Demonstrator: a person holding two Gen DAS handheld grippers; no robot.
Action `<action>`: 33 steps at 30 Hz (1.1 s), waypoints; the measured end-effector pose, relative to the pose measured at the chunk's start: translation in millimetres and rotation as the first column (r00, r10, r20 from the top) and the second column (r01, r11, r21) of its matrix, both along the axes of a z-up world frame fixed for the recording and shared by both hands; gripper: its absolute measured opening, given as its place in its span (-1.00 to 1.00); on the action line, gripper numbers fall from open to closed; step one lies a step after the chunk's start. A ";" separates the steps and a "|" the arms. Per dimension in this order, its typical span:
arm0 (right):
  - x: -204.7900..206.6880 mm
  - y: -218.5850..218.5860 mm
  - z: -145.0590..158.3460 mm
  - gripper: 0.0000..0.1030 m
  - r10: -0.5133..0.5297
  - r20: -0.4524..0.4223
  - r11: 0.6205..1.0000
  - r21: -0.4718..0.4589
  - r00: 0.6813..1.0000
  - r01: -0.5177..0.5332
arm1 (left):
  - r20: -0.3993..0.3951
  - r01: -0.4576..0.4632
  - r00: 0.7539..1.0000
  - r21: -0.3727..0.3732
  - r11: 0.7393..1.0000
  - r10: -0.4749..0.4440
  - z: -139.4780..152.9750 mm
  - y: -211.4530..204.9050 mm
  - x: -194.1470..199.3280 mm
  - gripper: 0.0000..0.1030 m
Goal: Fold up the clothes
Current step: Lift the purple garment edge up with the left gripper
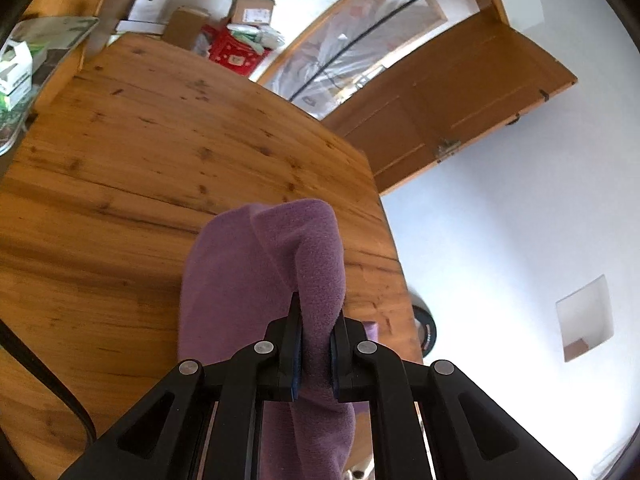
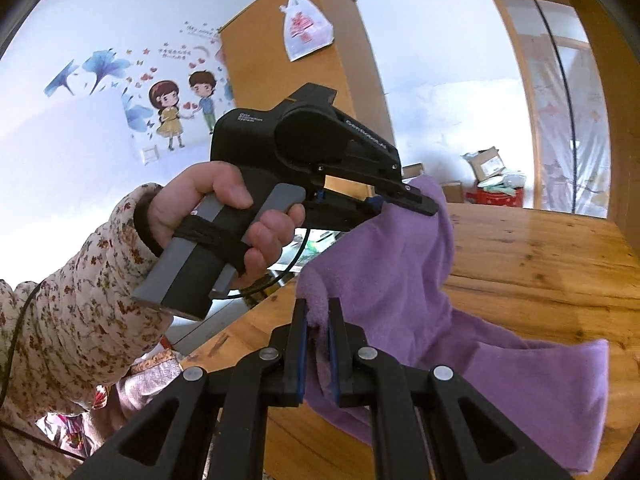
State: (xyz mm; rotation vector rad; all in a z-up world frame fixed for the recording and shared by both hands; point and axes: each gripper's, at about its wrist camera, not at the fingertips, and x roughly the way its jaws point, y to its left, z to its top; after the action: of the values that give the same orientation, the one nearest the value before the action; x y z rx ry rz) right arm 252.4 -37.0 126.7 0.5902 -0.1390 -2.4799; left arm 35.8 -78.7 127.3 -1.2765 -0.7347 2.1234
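Right between our right gripper's point(image 2: 318, 320) jaws we have a bunched edge of the purple fleece garment point(image 2: 400, 280), pinched tight, with the pile puffing up just above the tips. Over on the left gripper point(image 1: 318, 334) it's the same story: jaws pressed onto a thick fold of the same fleece, which rises beyond them and droops back toward us below.

Just past the right jaws, the cloth climbs up and to the right to where the left gripper bites its upper edge, the left hand point(image 2: 224, 216) wrapped round the handle. So both grips are on and the top edge is lifted off the tabletop point(image 2: 540, 256).

Further out to the right, the rest of the garment trails down and lies flat on the wood, one broad flap spread near the edge.

By our reckoning we're early: held and raised, but no finished crease shows yet. Laying it over, squaring it and pressing it flat all seem left to do.
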 end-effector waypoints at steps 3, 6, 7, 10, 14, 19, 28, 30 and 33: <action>2.6 11.4 4.7 -0.82 -0.019 -0.002 1.000 -0.015 1.000 0.019 | -0.009 0.023 1.000 -0.016 1.000 -0.023 4.1 17.0 2.2 -0.80; 4.2 19.6 8.3 -0.82 -0.032 -0.002 0.999 -0.025 0.999 0.032 | -0.025 0.042 0.999 -0.032 0.999 -0.042 7.9 32.2 4.0 -0.80; 4.9 24.3 8.4 -0.82 -0.041 0.001 0.999 -0.031 0.999 0.041 | -0.028 0.047 0.998 -0.036 0.998 -0.048 7.9 36.0 4.5 -0.80; 18.0 55.2 -4.9 -0.82 -0.060 0.003 0.997 -0.040 0.998 0.060 | -0.033 0.060 0.998 -0.043 0.997 -0.062 7.7 48.2 4.9 -0.80; 22.9 77.9 -10.0 -0.82 -0.087 0.011 0.994 -0.065 0.996 0.088 | -0.028 0.072 0.997 -0.051 0.996 -0.074 5.7 67.4 2.8 -0.80; 25.7 100.4 -14.5 -0.82 -0.119 0.022 0.988 -0.094 0.993 0.121 | -0.018 0.091 0.996 -0.066 0.994 -0.092 1.9 91.9 -1.4 -0.80; 34.1 146.6 -20.3 -0.82 -0.166 0.025 0.977 -0.134 0.986 0.168 | -0.012 0.123 0.992 -0.093 0.988 -0.125 1.7 134.3 -3.4 -0.79; 34.6 157.0 -22.5 -0.82 -0.189 0.028 0.972 -0.140 0.982 0.191 | -0.007 0.131 0.991 -0.098 0.987 -0.132 0.3 144.2 -6.3 -0.79; 33.0 172.3 -28.6 -0.82 -0.203 0.049 0.965 -0.158 0.978 0.208 | 0.005 0.144 0.990 -0.107 0.984 -0.144 -4.3 160.5 -10.4 -0.79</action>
State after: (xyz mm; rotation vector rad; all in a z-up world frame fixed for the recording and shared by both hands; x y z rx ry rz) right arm 285.4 135.3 98.1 0.5718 -0.4317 -2.6258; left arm 25.4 81.8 123.1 -1.3398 -0.5167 2.0700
